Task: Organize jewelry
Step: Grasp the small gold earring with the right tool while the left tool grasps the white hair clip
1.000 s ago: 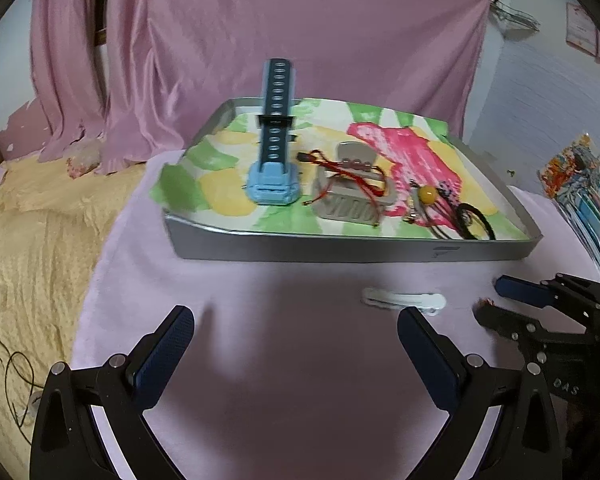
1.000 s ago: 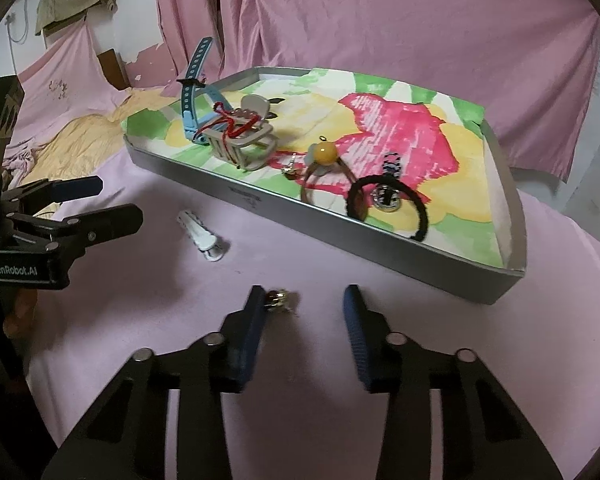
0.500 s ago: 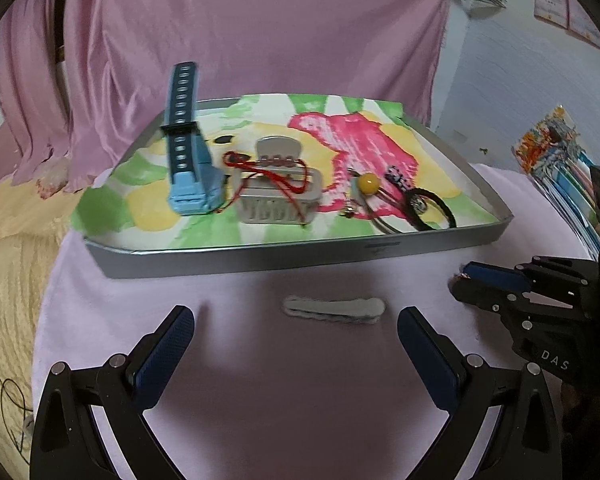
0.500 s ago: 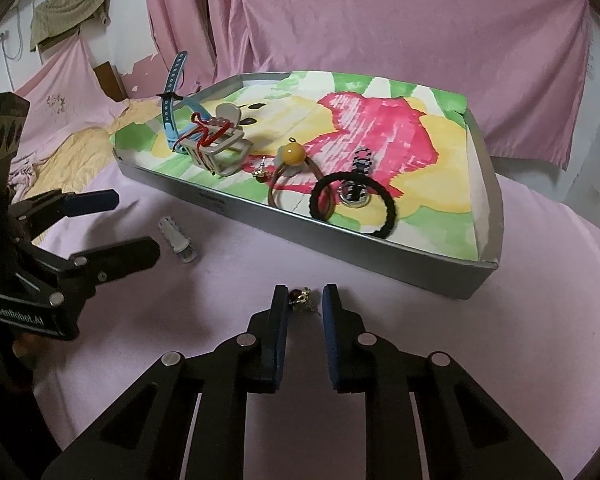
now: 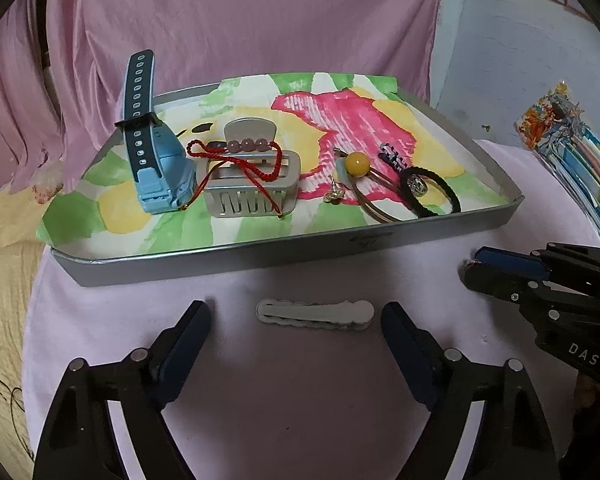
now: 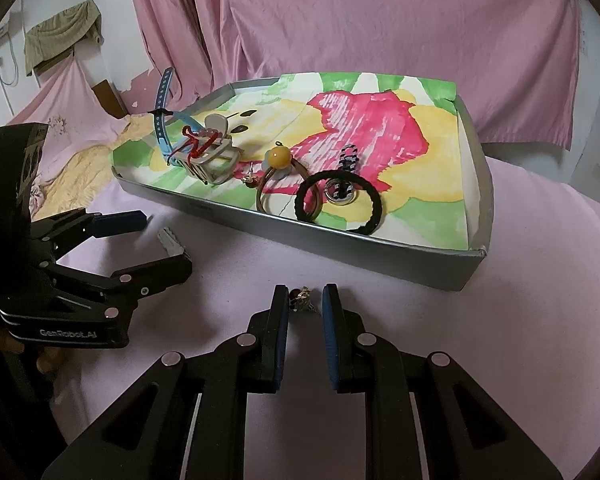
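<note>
Gold earring between nearly closed right gripper, contact unclear; left gripper wide open around white hair clip, probably for tray.

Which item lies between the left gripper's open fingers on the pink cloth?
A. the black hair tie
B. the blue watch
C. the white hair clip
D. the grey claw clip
C: the white hair clip lies flat on the cloth in front of the tray, between the tips of the open left gripper; the other three sit inside the tray.
</note>
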Demonstrator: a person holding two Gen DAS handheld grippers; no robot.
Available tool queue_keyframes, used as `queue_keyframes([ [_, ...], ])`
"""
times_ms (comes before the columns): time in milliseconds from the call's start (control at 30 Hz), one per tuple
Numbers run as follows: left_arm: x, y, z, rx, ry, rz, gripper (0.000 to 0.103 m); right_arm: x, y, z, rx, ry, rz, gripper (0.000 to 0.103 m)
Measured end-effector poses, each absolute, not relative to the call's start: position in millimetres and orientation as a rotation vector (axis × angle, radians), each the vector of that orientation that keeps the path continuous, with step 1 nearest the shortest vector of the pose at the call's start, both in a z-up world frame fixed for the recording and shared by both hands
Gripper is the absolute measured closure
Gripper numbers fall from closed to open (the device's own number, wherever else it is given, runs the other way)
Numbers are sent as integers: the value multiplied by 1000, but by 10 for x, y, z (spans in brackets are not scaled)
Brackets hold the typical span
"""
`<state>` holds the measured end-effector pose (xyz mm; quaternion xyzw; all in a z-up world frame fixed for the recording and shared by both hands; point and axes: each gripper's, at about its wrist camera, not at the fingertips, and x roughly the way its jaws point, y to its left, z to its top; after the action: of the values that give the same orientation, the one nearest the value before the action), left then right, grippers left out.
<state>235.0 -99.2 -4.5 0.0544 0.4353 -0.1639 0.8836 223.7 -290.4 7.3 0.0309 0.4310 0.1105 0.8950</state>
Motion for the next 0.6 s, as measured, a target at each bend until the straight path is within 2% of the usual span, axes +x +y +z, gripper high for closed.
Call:
queue_keyframes([
  [167,2339,-1023,-39,128,899,-343,30,2235,-2900,75,62,893,228,88],
  [367,2323,-1027,-29,133,887,-338,47,2238,-2899,75,61,893,227,88],
  [600,2298,-929,-20,71,884,-368,47,2236,-2902,78,64,893,229,88],
])
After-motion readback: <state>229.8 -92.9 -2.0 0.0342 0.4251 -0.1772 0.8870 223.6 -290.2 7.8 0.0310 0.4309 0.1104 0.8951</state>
